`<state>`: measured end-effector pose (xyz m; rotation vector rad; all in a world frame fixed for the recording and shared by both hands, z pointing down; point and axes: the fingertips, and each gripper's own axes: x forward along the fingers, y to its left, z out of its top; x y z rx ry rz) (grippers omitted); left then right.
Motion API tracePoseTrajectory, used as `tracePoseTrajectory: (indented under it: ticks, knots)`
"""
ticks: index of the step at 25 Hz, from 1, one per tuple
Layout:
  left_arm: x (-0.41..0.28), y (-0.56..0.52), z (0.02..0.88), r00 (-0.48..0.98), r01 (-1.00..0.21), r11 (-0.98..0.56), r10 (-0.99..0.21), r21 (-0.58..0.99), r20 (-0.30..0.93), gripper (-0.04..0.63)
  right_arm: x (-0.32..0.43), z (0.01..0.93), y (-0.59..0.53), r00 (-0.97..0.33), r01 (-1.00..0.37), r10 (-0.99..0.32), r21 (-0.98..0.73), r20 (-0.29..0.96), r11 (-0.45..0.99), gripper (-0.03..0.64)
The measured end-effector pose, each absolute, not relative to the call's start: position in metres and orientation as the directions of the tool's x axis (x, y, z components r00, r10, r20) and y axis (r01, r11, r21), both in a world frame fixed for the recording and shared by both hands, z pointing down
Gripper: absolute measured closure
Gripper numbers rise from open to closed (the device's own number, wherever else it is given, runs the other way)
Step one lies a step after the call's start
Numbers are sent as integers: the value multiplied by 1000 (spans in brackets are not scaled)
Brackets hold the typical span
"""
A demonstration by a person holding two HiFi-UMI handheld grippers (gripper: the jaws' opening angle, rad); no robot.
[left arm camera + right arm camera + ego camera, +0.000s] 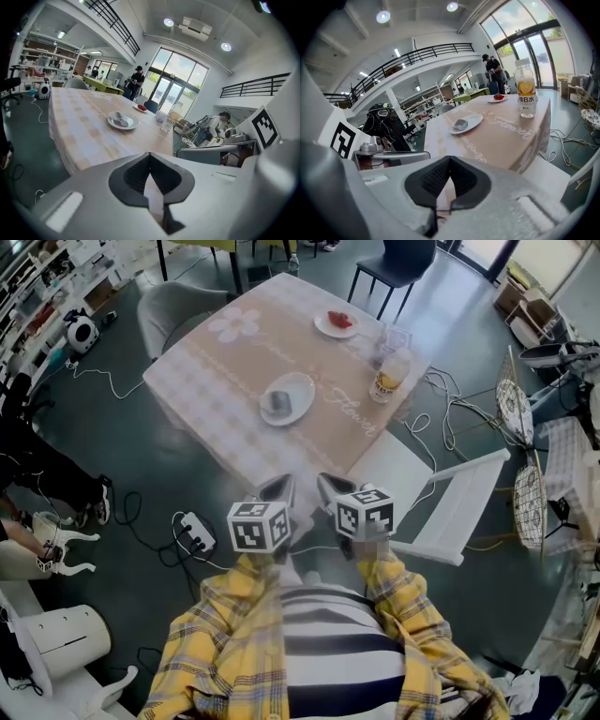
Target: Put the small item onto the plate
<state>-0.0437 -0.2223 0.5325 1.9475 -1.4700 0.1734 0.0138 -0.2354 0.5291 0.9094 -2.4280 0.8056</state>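
Left gripper and right gripper are side by side at the near corner of the tabletop. Both sets of fingers are pressed together with nothing between them. Two white plates. The near plate carries the small item: one dull grey, flattish lump, left of the plate's centre. The far plate holds one red piece. One bottle stands at the right edge, with one clear cup just behind it.

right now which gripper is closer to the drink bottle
Right. The right gripper is short of the near edge of the table, with the bottle ahead and to its right. The left gripper sits beside it, farther left.
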Motion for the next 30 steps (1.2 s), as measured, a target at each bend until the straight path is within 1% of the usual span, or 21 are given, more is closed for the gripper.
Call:
tracePoseTrajectory:
  ticks: [6, 30]
  knots:
    - [-40, -203, 530, 331, -892, -110, -819, 438, 469, 594, 21, 528, -214, -697, -690, -441, -363, 565, 626, 620]
    - [-23, -127, 533, 302, -897, -82, -830, 434, 469, 593, 37, 530, -144, -714, -667, -422, -358, 559, 654, 620]
